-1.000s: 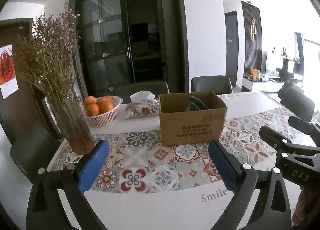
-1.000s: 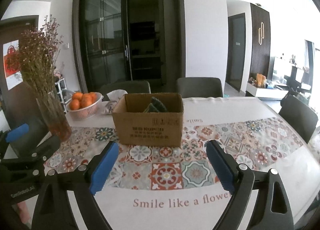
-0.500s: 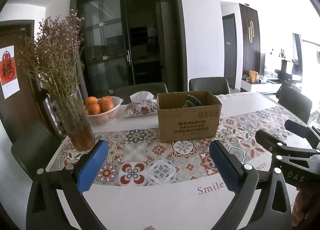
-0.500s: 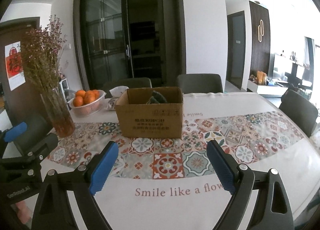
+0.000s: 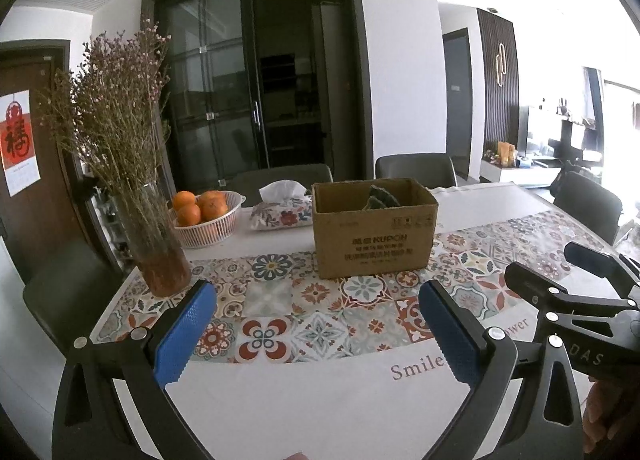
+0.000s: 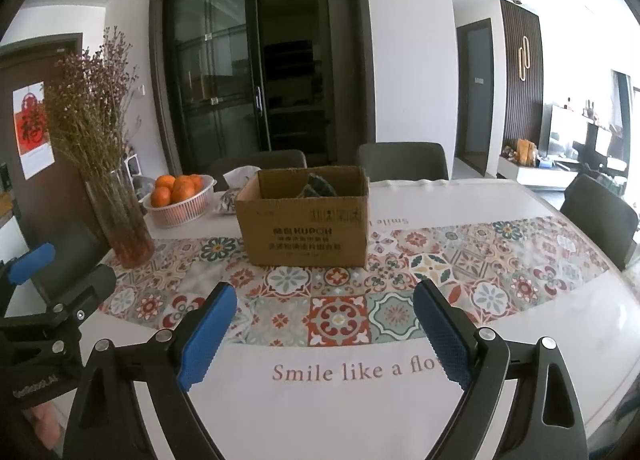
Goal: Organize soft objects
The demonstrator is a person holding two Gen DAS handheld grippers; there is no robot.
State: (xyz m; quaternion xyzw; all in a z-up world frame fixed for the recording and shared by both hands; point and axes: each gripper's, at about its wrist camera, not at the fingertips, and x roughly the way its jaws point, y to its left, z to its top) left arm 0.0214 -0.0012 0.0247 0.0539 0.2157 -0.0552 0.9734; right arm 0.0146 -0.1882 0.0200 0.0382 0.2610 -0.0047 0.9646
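A brown cardboard box (image 5: pixel 374 238) stands on the patterned table runner, also in the right wrist view (image 6: pixel 306 220). Dark green soft items (image 5: pixel 380 198) stick up inside it, seen too in the right wrist view (image 6: pixel 318 186). My left gripper (image 5: pixel 316 334) is open and empty above the near table edge, well short of the box. My right gripper (image 6: pixel 326 334) is open and empty, also short of the box. Each gripper shows at the edge of the other's view: the right one (image 5: pixel 576 292), the left one (image 6: pixel 48 284).
A glass vase of dried flowers (image 5: pixel 156 248) stands at the left. A white basket of oranges (image 5: pixel 204 216) and a floral tissue pack (image 5: pixel 282 212) sit behind it. Dark chairs (image 5: pixel 416 170) ring the table (image 5: pixel 320 396).
Both grippers have drawn back from the box and risen slightly; the box looks smaller and farther. Both stay open and empty.
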